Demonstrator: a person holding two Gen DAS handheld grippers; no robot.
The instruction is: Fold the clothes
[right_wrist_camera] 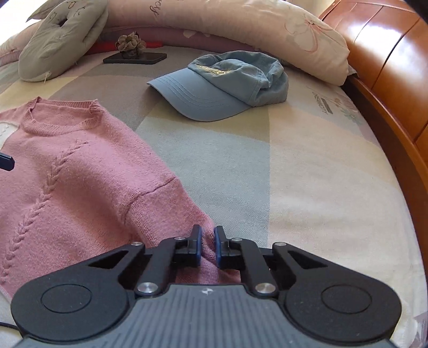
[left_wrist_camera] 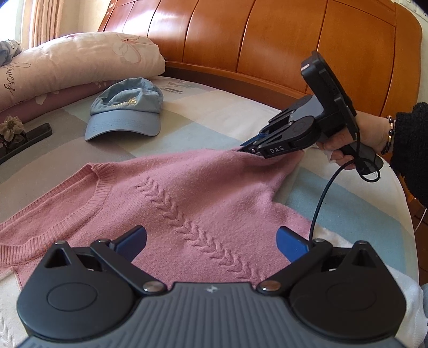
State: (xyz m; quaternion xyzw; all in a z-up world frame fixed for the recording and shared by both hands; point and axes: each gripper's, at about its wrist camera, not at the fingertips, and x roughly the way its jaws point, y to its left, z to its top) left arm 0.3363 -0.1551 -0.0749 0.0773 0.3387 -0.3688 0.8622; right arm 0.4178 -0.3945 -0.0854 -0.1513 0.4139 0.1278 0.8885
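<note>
Looking from the left wrist: pink sweater lies spread on the bed, front up.
Left gripper: fingers spread wide over the knit, nothing between them.
Right gripper: pinching the sweater's far edge, lifting it a bit; a hand holds the handle.
Right wrist: blue pads clamped on a pink fold.
Containers: none I can see, just a blue cap, a phone and pillows.
</note>
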